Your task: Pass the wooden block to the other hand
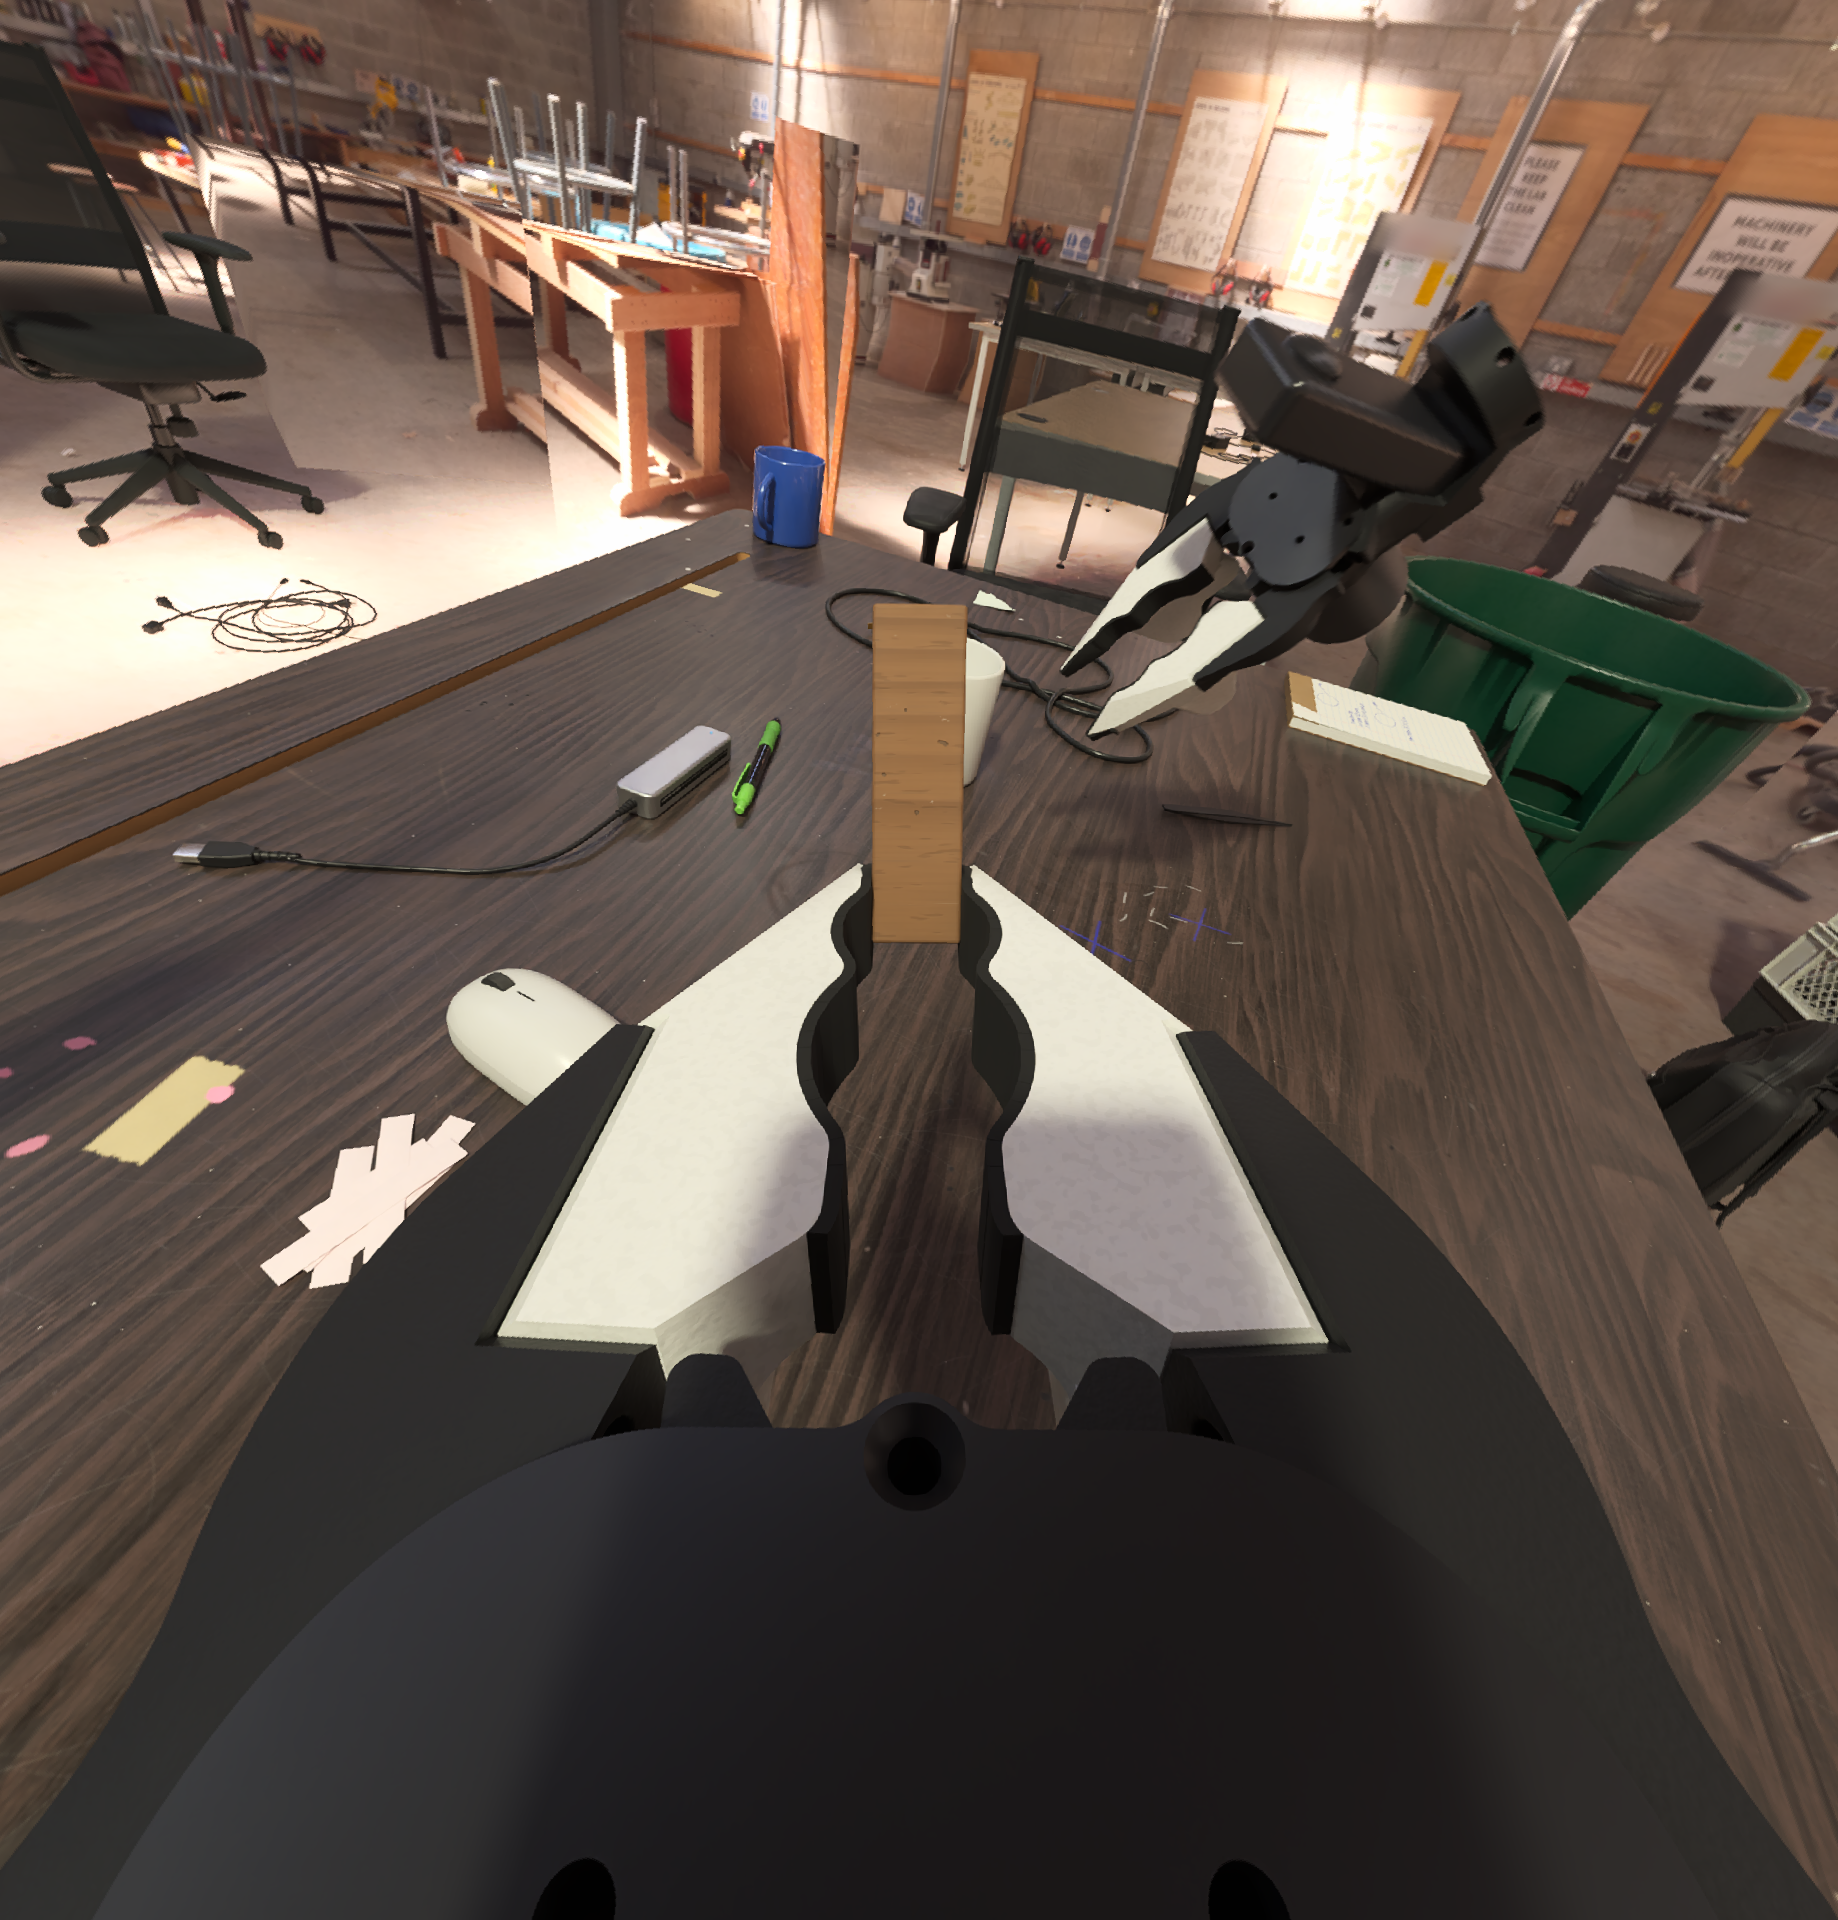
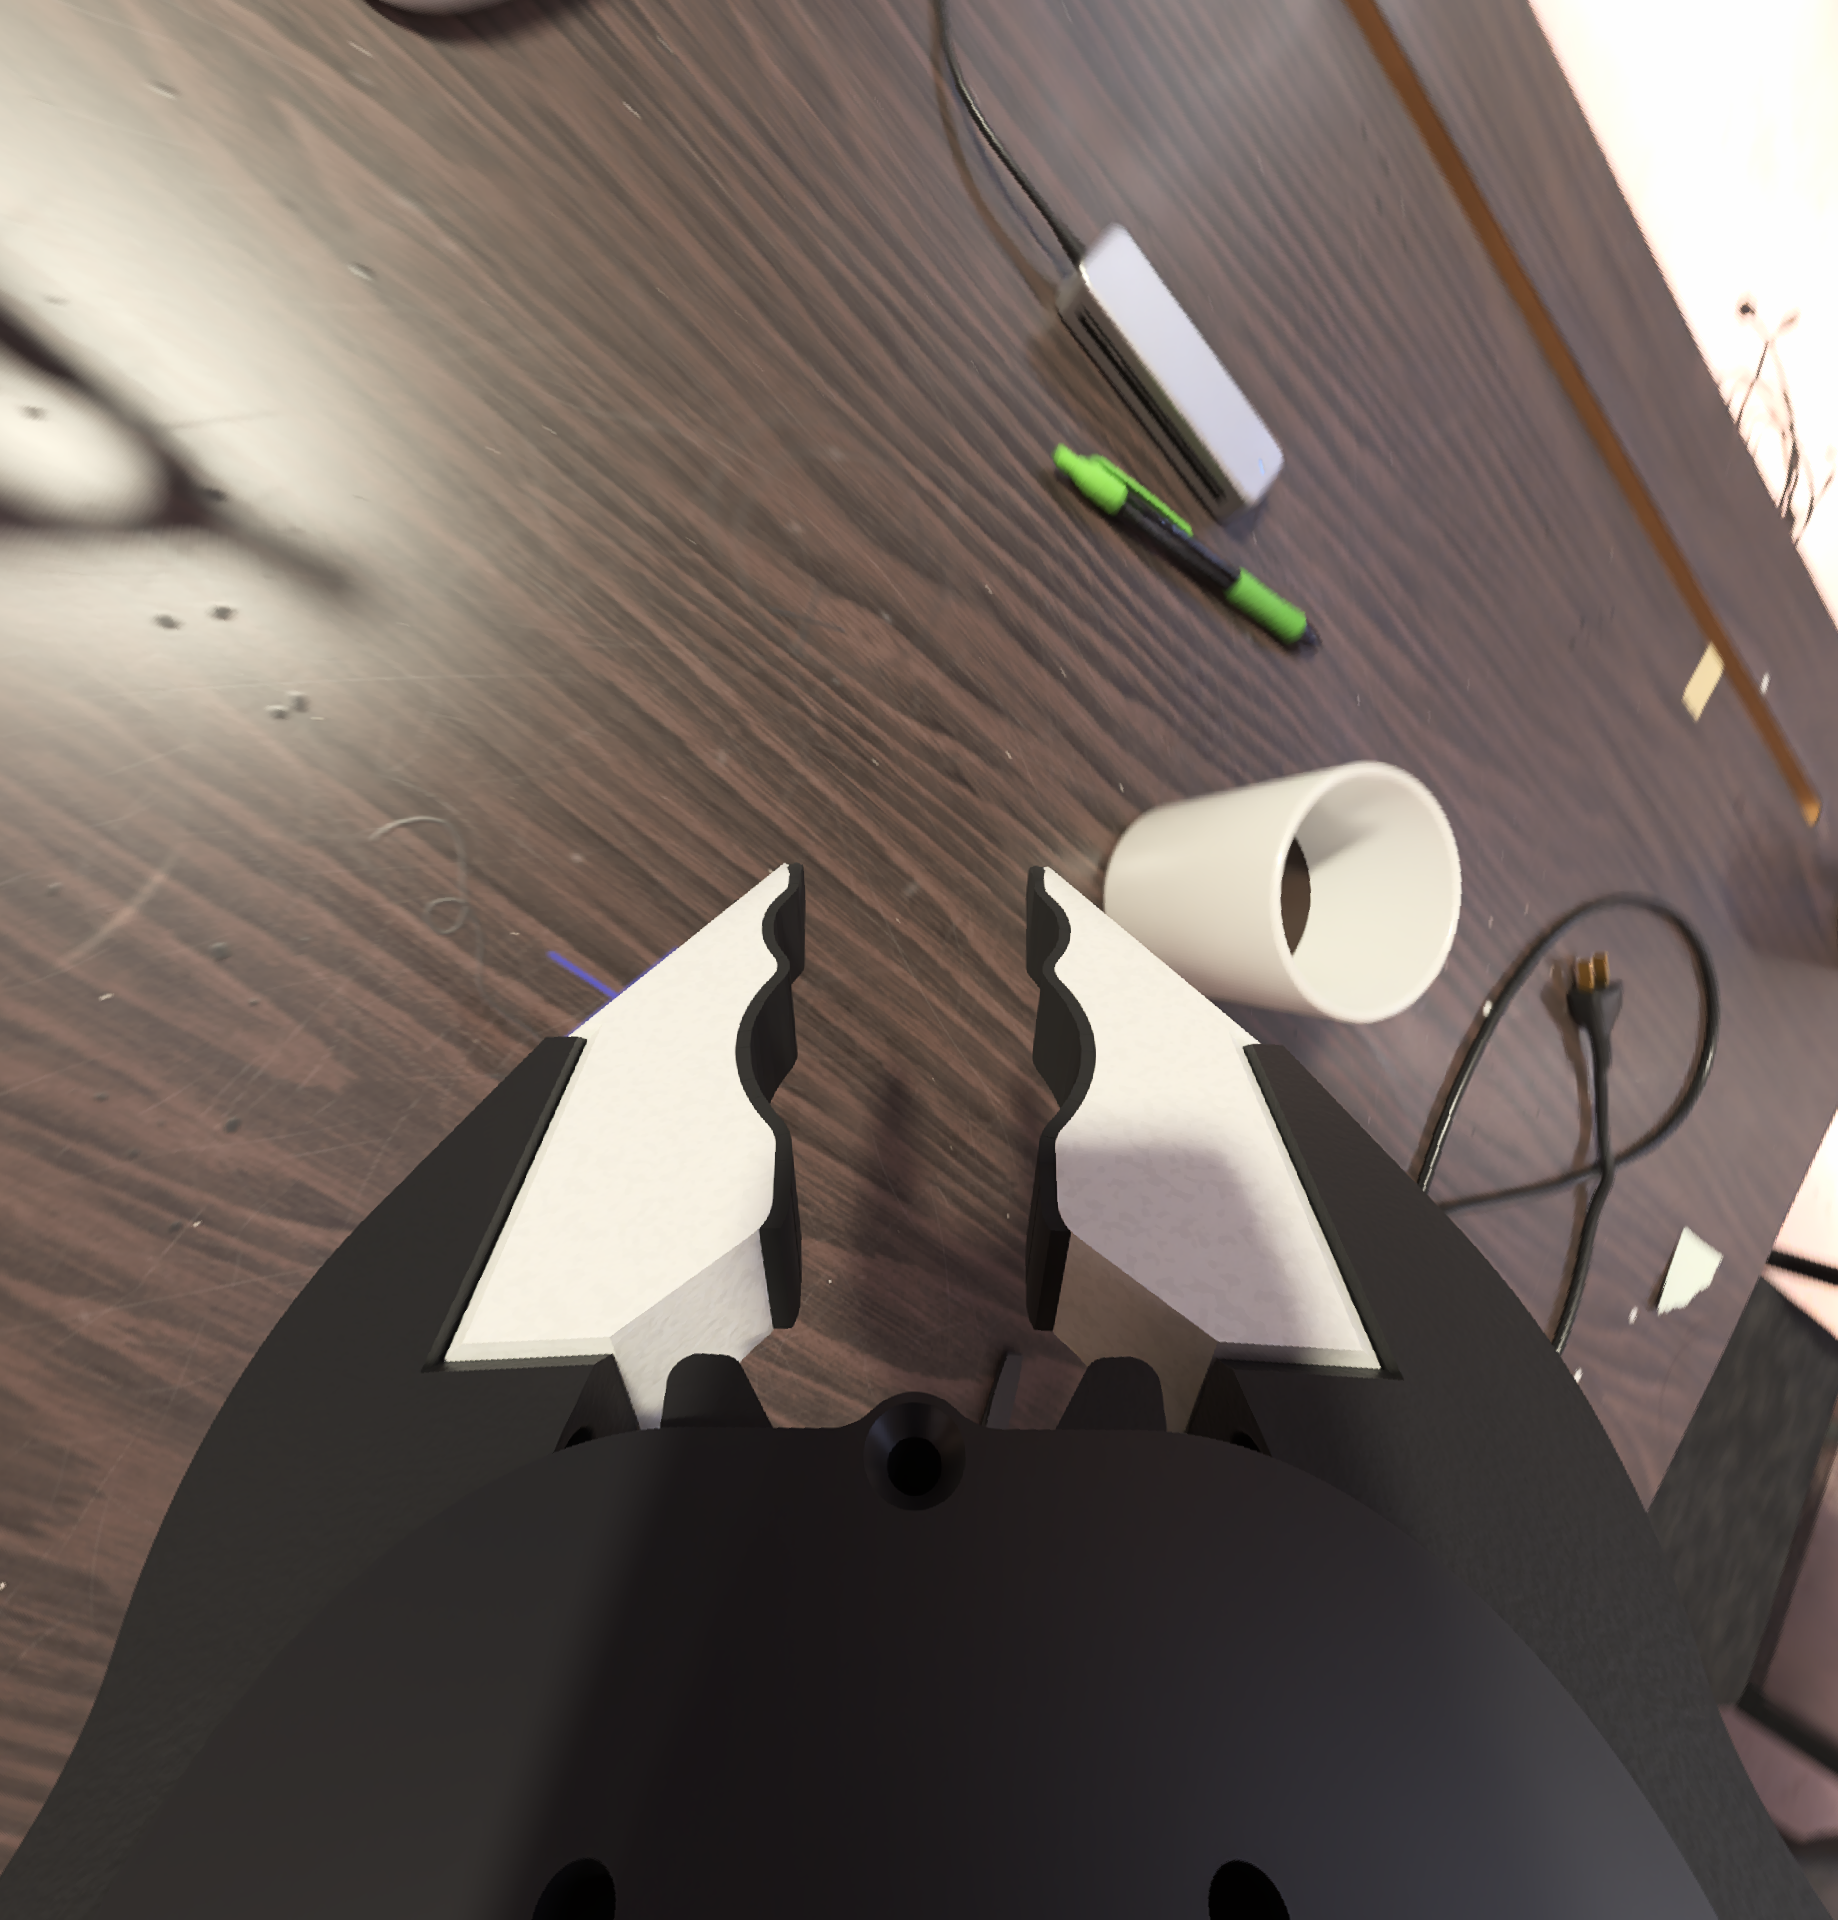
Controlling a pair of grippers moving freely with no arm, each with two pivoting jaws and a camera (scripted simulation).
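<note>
Above the table [image 1: 395,1507], the left claw [image 1: 916,891] pinches the wooden block's [image 1: 918,769] lower end. At two o'clock the right claw [image 1: 1131,677] hangs open and empty; it probably must close on the free top.

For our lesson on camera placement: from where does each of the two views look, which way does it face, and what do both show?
Left wrist view: sits on the left gripper, facing forward across the table; its fingers clamp the wooden block; the right gripper hangs ahead.
Right wrist view: sits on the right gripper, looking steeply down at the table; its fingers are open and empty.
Shared: white cup, green marker, grey hub.
</note>
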